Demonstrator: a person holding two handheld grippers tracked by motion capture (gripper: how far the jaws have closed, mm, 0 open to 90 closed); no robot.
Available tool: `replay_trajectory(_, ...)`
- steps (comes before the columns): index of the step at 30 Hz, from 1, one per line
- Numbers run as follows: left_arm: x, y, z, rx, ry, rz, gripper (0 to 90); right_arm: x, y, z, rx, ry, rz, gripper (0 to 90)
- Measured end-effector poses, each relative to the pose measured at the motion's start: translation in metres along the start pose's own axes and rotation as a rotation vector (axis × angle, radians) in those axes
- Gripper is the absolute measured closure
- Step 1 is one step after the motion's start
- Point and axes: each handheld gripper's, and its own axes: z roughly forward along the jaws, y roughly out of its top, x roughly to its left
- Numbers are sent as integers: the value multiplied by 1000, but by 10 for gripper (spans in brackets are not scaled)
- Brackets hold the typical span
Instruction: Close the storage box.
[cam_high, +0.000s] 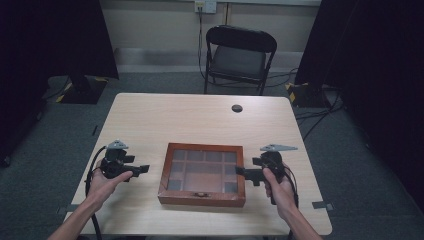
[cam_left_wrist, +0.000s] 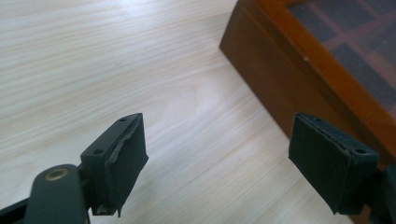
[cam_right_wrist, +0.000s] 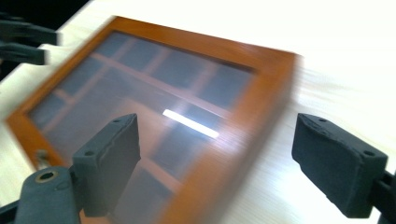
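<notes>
At the left of the pale wooden table (cam_high: 150, 115), the left gripper (cam_high: 142, 169) is held in the person's left hand (cam_high: 102, 186), level above the tabletop and pointing toward the box. Its jaws stand spread with nothing between them; in the left gripper view the black pads (cam_left_wrist: 126, 154) frame bare wood grain, with the box's brown side wall just ahead on the right.

In the middle, near the person's edge of the table, sits the flat reddish-brown wooden box with a glass lid divided into panes (cam_high: 202, 174). Its lid is down, and a small metal clasp (cam_high: 201, 194) sits on the front wall.

At the right, the right gripper (cam_high: 242, 173), in the person's right hand (cam_high: 278, 189), points at the box's right side, just beside it. Its jaws are spread and grip nothing. In the blurred right gripper view, the box lies ahead under the jaws.
</notes>
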Motion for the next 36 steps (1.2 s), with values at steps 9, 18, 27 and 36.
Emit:
replay_trajectory(9, 23, -11, -5, 43, 91, -29, 185, -58, -20, -14, 30, -216, 89, 149)
replay_trajectory(18, 38, -15, 5, 85, 193, -88, 182, -82, -31, 4, 143, -387, 117, 149)
replay_trajectory(27, 29, -17, 24, 112, 256, 10, 150, -80, -39, 16, 171, -455, 95, 105)
replay_trajectory(36, 32, -27, 32, 9, 264, 16, 0, -78, -53, 27, 42, -453, -2, 0)
